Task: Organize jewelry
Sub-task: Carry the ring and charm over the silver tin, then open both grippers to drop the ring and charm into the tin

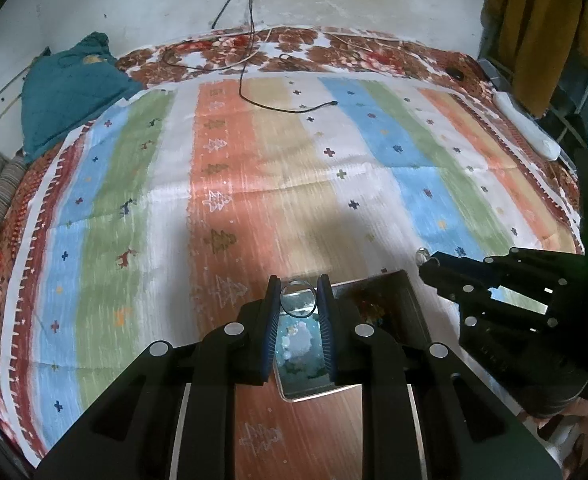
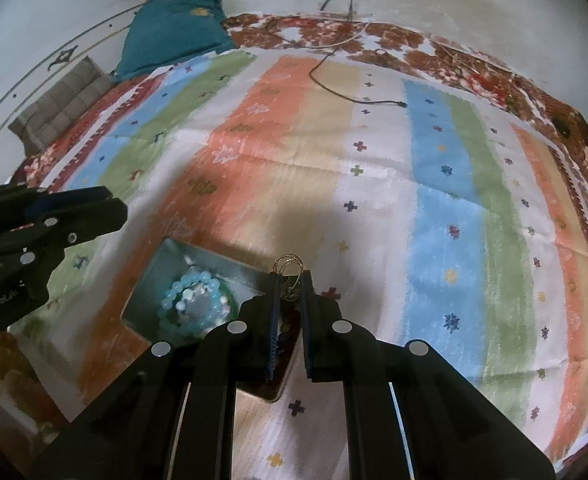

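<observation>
On a striped bedspread (image 1: 254, 160), seen from the left wrist, we hold the left gripper (image 1: 298, 300) closed part-way on a thin clear bangle (image 1: 298, 295), one rubber pad pressing each side of it. Directly beneath sits a metal tray (image 1: 398, 280) with two compartments: the one under the bangle shows pale beads, the other, at 3 o'clock from it, holds dark, mixed pieces too blurred to name. At 3 o'clock in the frame, the right gripper (image 1: 428, 266) reaches in with a small shiny thing at its tip. A black cable (image 1: 286, 109) trails across the cloth at 12 o'clock, and a teal cushion (image 1: 70, 88) lies at 10 o'clock.

From the right wrist, we see the right gripper (image 2: 289, 280) nearly closed on a tangle of thin gold wire hoops (image 2: 290, 266) that stick out past its tips. At 9 o'clock from them, a pale blue bead bracelet (image 2: 192, 294) lies in the tray (image 2: 150, 280). The left gripper (image 2: 106, 212) enters at 9 o'clock.
</observation>
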### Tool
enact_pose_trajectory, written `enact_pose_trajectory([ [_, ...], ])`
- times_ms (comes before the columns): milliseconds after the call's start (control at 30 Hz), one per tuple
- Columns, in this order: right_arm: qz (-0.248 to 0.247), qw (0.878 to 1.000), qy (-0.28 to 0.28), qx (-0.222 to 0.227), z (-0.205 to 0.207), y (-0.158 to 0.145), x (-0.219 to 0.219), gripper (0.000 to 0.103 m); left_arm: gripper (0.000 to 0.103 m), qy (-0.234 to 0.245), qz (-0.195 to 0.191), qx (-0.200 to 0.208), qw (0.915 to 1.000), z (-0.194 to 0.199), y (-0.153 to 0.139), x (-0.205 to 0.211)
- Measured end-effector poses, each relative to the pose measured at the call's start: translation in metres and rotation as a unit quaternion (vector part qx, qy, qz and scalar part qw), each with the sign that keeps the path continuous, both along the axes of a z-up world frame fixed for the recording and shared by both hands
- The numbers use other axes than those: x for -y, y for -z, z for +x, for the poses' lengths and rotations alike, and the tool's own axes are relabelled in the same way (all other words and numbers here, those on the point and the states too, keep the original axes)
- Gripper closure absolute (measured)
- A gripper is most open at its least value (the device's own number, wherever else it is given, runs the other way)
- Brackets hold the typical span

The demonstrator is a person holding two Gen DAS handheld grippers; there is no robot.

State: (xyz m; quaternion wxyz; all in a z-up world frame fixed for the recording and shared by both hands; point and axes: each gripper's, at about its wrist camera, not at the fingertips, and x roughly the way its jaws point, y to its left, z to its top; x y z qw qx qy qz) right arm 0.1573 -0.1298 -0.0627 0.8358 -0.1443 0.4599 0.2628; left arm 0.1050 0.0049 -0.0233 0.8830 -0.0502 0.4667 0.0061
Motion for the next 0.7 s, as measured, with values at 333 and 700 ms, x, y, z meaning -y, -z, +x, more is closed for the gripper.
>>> enact_pose_trajectory([
  [333, -0.005, 1.000, -0.007, -0.001, -0.017, -0.003, 0.004, 0.071, 0.071, -0.005, 0.000, 0.000, 1.0000, -0.013, 0.000, 0.003],
  [700, 0.023, 1.000, 0.005, 0.021, -0.046, -0.021, 0.025, 0.054, 0.056, -0.003, -0.005, 0.022, 0.9997, -0.048, -0.009, 0.004],
])
